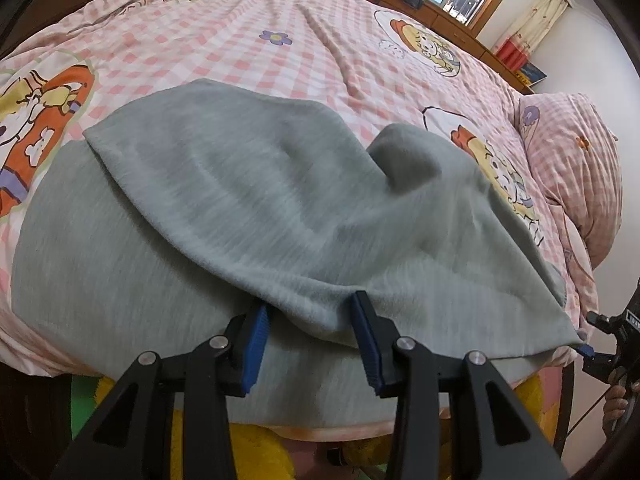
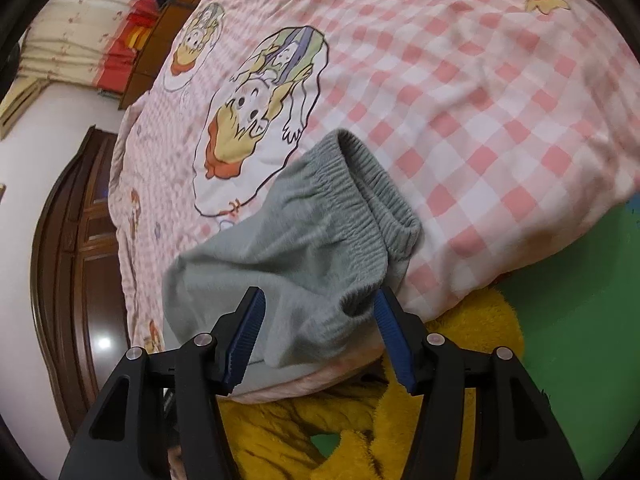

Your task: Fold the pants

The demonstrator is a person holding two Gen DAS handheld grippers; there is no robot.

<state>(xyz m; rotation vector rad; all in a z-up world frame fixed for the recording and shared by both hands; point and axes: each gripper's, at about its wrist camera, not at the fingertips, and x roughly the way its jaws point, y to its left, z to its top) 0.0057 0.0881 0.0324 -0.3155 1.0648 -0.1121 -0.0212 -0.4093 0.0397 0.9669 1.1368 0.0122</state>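
Grey pants lie on the bed near its front edge, one layer folded loosely over the other. My left gripper is open, its blue pads on either side of the upper layer's edge. In the right wrist view the pants' elastic waistband lies at the bed's corner. My right gripper is open around a bunched waistband fold. The right gripper also shows at the far right of the left wrist view, touching the pants' corner.
The bed carries a pink checked cartoon quilt and a matching pillow at the right. A yellow plush rug and green floor mat lie below the bed edge. A wooden door stands at the left.
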